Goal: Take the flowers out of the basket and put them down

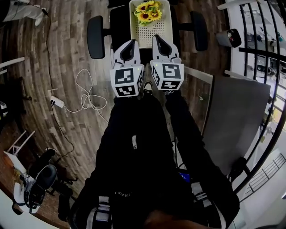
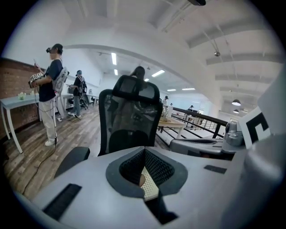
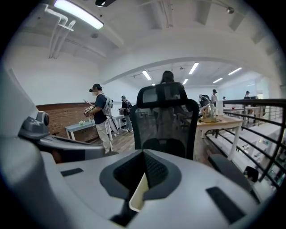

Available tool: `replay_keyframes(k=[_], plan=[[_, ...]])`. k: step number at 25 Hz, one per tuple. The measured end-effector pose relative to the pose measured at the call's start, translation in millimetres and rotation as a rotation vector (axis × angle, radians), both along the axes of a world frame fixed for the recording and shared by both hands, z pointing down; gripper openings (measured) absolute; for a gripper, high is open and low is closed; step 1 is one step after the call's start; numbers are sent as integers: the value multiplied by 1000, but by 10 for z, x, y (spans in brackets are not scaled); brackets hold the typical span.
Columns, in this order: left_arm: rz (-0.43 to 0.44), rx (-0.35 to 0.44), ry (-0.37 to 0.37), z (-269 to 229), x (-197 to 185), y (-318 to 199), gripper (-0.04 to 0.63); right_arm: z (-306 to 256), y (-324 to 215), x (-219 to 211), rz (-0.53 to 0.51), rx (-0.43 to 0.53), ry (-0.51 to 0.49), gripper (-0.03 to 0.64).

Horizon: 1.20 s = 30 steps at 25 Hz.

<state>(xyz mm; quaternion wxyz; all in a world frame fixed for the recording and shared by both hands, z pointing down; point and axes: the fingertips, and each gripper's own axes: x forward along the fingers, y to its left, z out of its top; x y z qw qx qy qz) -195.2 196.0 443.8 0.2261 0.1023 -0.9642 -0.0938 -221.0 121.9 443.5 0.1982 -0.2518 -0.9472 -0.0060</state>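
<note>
The head view looks down on a white perforated plastic basket (image 1: 152, 33) over the seat of a black office chair (image 1: 118, 24). The yellow sunflowers with green leaves (image 1: 147, 11) lie in the far end of the basket. Whether the basket rests on the seat, I cannot tell. The left tool (image 1: 133, 42) and the right tool (image 1: 159, 37) are side by side at its near rim.

The gripper views do not show the flowers. The left gripper view shows the left tool (image 2: 145, 166) closed on a cream perforated wall of the basket (image 2: 150, 188). The right gripper view shows the right tool (image 3: 144, 166) closed on the cream basket edge (image 3: 137, 193). Both views also show the mesh back of the chair (image 2: 129, 116) and a standing person in a dark shirt (image 2: 48, 85).

The floor is of brown wood planks (image 1: 67, 62), with a white cable (image 1: 87, 96) on it. A grey surface (image 1: 237, 116) and a black railing (image 1: 263, 49) are at the right.
</note>
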Motion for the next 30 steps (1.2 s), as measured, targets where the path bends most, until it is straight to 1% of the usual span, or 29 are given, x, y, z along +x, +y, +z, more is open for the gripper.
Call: replay_keyframes(k=[5,9,13,17,21,26,28,30], plan=[[-23,-3,23,765,-326,165,-2,785,28,-349,19,12,28,12],[-27,2,49,1284,-493,217,-2,1314,93,-545,-1,42,52,13],[-16,22,72,1677,-628,188,-2,1718,133,-740,-25,77,70,14],[-9,10,86,1976,-784,163,-2,2067,131,-884,-20,97,93,14],[-15,-1,101,2161,-939,221,-2,2350,124,-979,-12,125,135,14],[-23,7,141,2362,-1100,274,-2,2605,60,-1136,-3,151,185,18],[-29,6,156,2445,-1144,297,-2,2720,35,-1194,2,167,212,37],[-31,0,166,2504,-1182,315,-2,2828,-1,-1244,13,184,242,84]])
